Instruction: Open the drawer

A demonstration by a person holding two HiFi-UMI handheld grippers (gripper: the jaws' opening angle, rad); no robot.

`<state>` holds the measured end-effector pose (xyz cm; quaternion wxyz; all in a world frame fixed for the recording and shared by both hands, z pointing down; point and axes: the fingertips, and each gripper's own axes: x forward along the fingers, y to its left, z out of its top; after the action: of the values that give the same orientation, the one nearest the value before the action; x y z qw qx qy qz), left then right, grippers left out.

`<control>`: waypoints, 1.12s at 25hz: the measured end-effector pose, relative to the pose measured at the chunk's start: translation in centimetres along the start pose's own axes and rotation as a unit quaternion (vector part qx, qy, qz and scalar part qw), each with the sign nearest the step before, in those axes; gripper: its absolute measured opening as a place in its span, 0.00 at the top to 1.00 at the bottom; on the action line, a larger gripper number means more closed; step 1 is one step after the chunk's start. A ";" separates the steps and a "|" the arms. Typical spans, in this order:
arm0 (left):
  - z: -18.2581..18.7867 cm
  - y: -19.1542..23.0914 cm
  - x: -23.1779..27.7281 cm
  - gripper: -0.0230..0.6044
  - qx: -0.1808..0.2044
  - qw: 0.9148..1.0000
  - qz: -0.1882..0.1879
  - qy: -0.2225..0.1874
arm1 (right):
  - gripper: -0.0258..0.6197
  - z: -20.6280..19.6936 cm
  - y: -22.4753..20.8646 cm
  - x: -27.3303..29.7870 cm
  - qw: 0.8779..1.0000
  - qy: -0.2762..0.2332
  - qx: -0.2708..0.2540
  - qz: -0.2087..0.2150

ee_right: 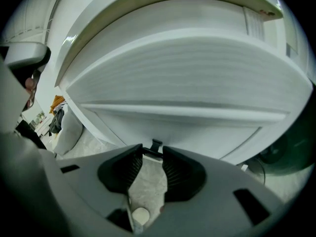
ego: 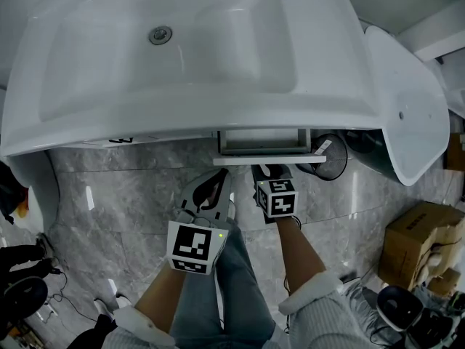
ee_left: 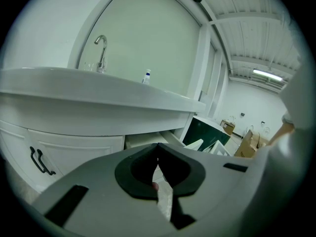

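Under the white sink basin (ego: 167,57), the white drawer (ego: 265,142) stands partly pulled out. My right gripper (ego: 272,170) is at the drawer's front edge. In the right gripper view its jaws (ee_right: 152,152) stand a little apart, and the thin black drawer handle (ee_right: 156,145) spans the gap, met by a tip on each side, against the white drawer front (ee_right: 187,127). My left gripper (ego: 219,174) hangs lower and to the left, off the cabinet. Its tips (ee_left: 158,146) touch, with nothing held. The drawer (ee_left: 148,139) shows just beyond them.
A dark round bin (ego: 330,155) stands right of the drawer, beside a large white fixture (ego: 407,107). A cabinet door with a black handle (ee_left: 39,161) lies left of the drawer. Cardboard boxes (ego: 421,238) sit on the grey marble floor at right. My legs (ego: 232,282) are below the grippers.
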<state>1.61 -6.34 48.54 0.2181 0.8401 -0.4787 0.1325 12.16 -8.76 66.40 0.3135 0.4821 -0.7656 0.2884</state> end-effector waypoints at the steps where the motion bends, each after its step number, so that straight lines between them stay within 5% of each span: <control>1: 0.1 0.1 -0.1 0.94 0.000 1.000 0.000 -0.001 | 0.75 -0.1 0.0 0.0 1.000 0.003 -0.011 0.002; 13: 0.2 0.6 -0.7 0.94 0.002 1.000 -0.003 -0.002 | 0.74 -0.3 0.0 -0.1 1.000 0.000 0.005 -0.008; 20: -0.1 0.5 -1.2 0.94 -0.001 1.000 -0.005 0.001 | 0.73 -0.1 -0.6 0.8 0.994 0.002 0.097 -0.051; 28: 0.0 0.6 -1.8 0.94 0.001 1.000 -0.003 -0.004 | 0.74 -0.2 -0.4 0.4 0.996 -0.001 0.075 -0.048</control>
<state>0.17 -5.29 47.98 0.2157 0.8425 -0.4766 0.1285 12.46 -9.00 66.90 0.2891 0.5409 -0.7178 0.3295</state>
